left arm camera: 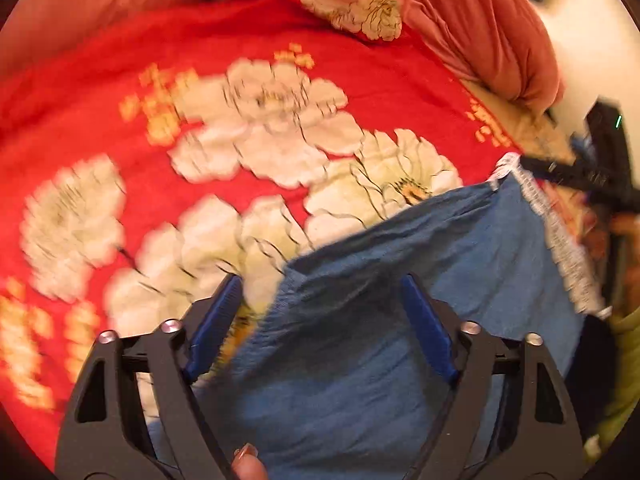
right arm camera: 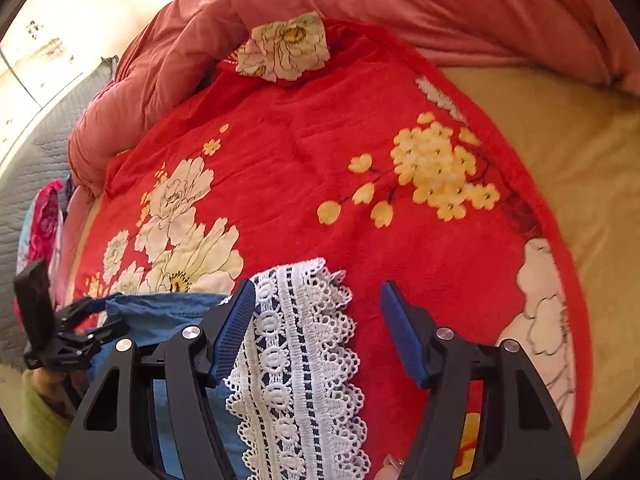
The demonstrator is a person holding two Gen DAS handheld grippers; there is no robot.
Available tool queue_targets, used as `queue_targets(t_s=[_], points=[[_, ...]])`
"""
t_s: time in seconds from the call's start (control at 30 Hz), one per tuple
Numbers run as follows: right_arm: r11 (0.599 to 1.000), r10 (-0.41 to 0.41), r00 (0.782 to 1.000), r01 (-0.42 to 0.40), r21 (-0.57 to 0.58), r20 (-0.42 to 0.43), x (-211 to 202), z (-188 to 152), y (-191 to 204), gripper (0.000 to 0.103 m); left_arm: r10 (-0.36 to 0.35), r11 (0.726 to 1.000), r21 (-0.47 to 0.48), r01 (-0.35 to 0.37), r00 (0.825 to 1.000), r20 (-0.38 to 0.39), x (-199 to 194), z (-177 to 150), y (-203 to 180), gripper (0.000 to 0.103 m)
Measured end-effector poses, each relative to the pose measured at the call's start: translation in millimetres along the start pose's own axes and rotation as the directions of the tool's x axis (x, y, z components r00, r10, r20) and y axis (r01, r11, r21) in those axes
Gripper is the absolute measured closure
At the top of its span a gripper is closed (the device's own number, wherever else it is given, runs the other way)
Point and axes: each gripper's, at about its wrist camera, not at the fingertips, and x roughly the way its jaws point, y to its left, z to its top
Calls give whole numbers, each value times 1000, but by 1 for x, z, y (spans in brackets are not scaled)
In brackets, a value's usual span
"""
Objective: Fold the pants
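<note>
Blue pants [left arm camera: 400, 248] with a white lace hem [left arm camera: 560, 240] lie on a red flowered blanket [left arm camera: 280, 80]. My left gripper [left arm camera: 320, 280] hangs over the pants' left edge. Its blue pads stand wide apart and open, with a fold of blue cloth lying loose between them. In the right wrist view my right gripper [right arm camera: 319, 285] is open over the lace hem [right arm camera: 296, 340]. The lace sits against the left pad and the right pad is clear of it. The left gripper [right arm camera: 100, 318] shows at the far left, by the blue cloth [right arm camera: 160, 308].
A bunched pink quilt [right arm camera: 440, 0] rims the far side of the blanket. A beige sheet [right arm camera: 580, 160] lies to the right. At the left are a grey quilted cover [right arm camera: 32, 152], a bright pink cloth [right arm camera: 44, 216] and a green cloth [right arm camera: 36, 420].
</note>
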Motion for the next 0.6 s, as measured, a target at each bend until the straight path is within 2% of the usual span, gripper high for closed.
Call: queue_targets(t_s=[0.03, 0.07, 0.1, 0.13, 0.2, 0.27, 0.33, 0.4, 0.47, 0.57, 0.6], points=[[1000, 16, 1000, -16, -6, -11, 2, -1, 1, 57, -21, 1000, -24, 21, 1000, -2, 2, -1, 3, 61], [999, 39, 999, -39, -16, -32, 6, -4, 1, 61, -24, 999, -28, 25, 1000, 4, 1, -2, 4, 68], [999, 35, 998, -36, -25, -44, 9, -7, 2, 68, -49, 998, -42, 49, 999, 10, -1, -1, 7, 91], [999, 31, 999, -32, -34, -44, 9, -8, 2, 74, -77, 995, -64, 78, 997, 18, -2, -1, 8, 96], [998, 49, 999, -50, -42, -24, 3, -12, 2, 80, -97, 991, -92, 102, 994, 52, -10, 0, 11, 97], [998, 46, 999, -46, -51, 9, -6, -14, 3, 81, -101, 990, -89, 110, 990, 100, -23, 1, 10, 98], [997, 54, 998, -52, -54, 37, -14, -16, 5, 81, -81, 992, -86, 92, 989, 125, -31, 3, 9, 98], [998, 17, 1000, -16, -65, 22, -8, -17, 6, 80, -50, 996, -74, 59, 992, 118, -27, 1, 7, 97], [996, -32, 999, 31, -81, -21, 5, -19, 8, 76, -2, 999, -50, 6, 997, 74, -12, -2, 4, 95], [998, -10, 1000, 9, -59, -14, 3, -18, 3, 62, -16, 997, -71, 19, 999, 51, -6, -5, 11, 92], [999, -2, 1000, 2, -43, -5, 1, -17, 0, 59, -21, 997, -79, 25, 998, 53, -7, -5, 12, 87]])
